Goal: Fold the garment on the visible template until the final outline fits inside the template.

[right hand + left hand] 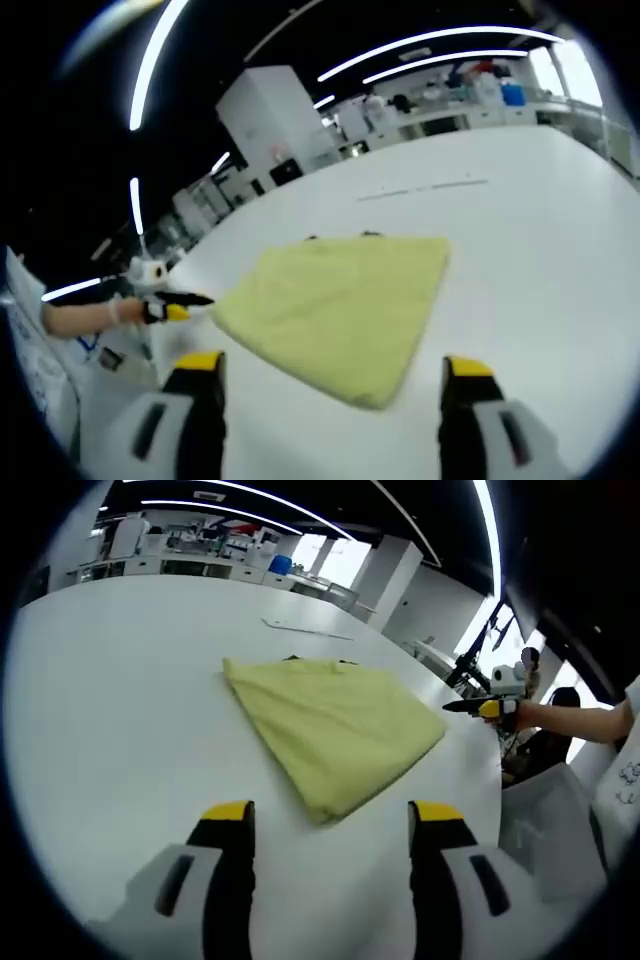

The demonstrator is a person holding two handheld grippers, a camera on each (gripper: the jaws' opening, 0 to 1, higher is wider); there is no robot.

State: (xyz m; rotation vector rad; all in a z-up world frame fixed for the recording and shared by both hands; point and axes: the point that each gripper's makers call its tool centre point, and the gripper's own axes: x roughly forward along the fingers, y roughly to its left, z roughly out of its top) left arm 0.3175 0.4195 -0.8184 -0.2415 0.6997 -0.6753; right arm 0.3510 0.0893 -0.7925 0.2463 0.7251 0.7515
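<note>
A yellow-green garment (330, 730) lies folded flat on the white table (120, 710), roughly a four-sided patch. Small dark marks (347, 662) of the template peek out along its far edge. My left gripper (332, 815) hovers open just short of the near corner of the cloth, holding nothing. The right gripper (478, 707), held by a hand, sits at the garment's right corner. In the right gripper view the same garment (340, 305) lies ahead of my open right gripper (334, 365). The left gripper (185, 300) points at its left corner there.
A thin pale strip (305, 630) lies on the table beyond the garment, also visible as strip (420, 188). Benches and shelving (200, 550) stand at the back of the room. The table edge (495, 780) curves off to the right, with a seated person (555, 720) beyond.
</note>
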